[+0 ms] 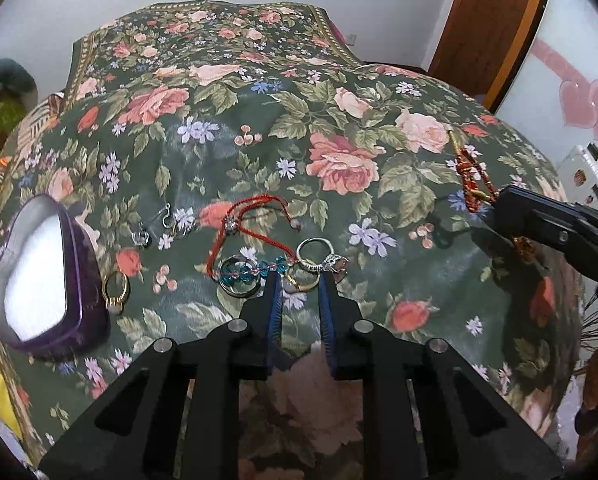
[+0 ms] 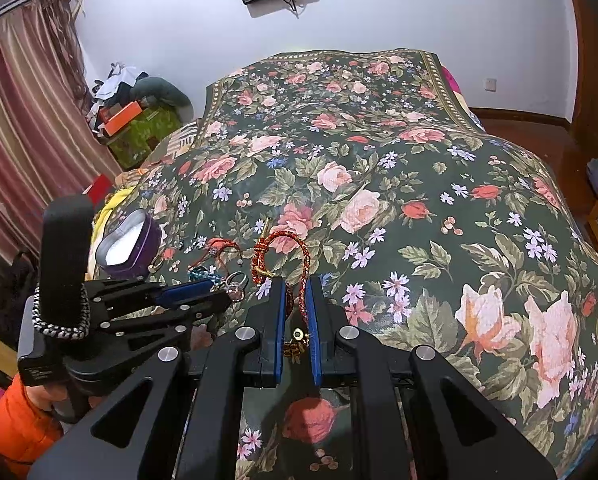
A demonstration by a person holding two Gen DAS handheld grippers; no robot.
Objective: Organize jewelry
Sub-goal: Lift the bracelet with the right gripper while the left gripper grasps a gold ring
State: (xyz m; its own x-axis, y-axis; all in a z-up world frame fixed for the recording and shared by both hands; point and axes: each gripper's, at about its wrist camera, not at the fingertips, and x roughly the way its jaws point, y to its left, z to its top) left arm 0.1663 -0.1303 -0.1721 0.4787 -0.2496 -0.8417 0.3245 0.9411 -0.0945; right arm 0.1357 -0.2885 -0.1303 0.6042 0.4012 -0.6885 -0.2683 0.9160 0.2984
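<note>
Purple box (image 1: 51, 280) open, white lining bare; left gripper (image 1: 299, 280) jaws apart, right gripper (image 2: 295, 300) clamping braided bracelet (image 2: 301, 258)

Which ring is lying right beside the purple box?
The gold ring beside the purple box. The other rings cluster by the left gripper.

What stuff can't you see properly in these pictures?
- Braided red bracelet: right wrist view, its lower part runs between the right gripper fingers; a firm pinch cannot be told.
- Gold ring: left wrist view, partly behind the left gripper fingertips.
- Purple box: only a white inside shows; contents unclear.
- Small silver earrings: too tiny to make out.
</note>
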